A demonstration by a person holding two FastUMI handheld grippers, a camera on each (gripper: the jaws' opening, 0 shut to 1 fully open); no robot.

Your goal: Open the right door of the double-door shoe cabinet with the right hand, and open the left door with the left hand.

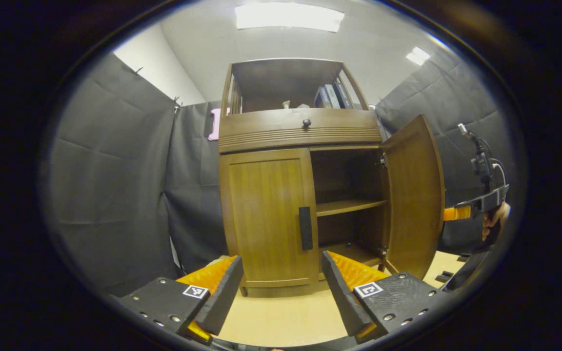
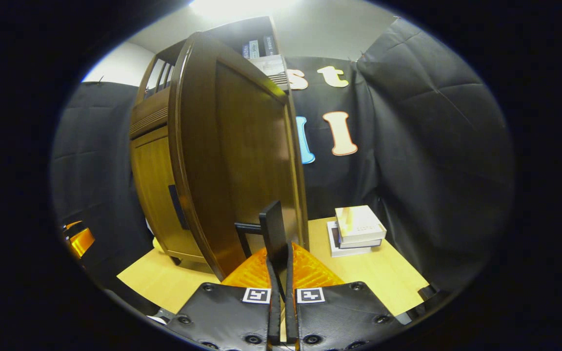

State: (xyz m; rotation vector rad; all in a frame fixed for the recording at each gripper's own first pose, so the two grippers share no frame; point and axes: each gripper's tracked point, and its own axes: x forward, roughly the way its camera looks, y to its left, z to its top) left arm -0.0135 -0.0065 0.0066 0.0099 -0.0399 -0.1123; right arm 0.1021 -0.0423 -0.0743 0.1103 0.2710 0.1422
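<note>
The brown shoe cabinet (image 1: pixel 300 129) stands straight ahead in the left gripper view. Its left door (image 1: pixel 269 214) is closed, with a dark vertical handle (image 1: pixel 305 228) at its inner edge. My left gripper (image 1: pixel 281 287) is open, a short way in front of that door and touching nothing. The right door (image 1: pixel 415 195) is swung wide, baring two shelves. In the right gripper view this right door (image 2: pixel 242 161) looms close, and my right gripper (image 2: pixel 281 265) is shut on its dark handle (image 2: pixel 273 229). The right gripper (image 1: pixel 476 205) and its hand also appear beyond the open door's edge.
A stack of books (image 2: pixel 356 229) lies on the light wooden floor (image 2: pixel 383 273) to the right of the cabinet. More books (image 1: pixel 332 96) stand on the cabinet's top shelf. A drawer with a round knob (image 1: pixel 306 122) sits above the doors. Black cloth walls close in all round.
</note>
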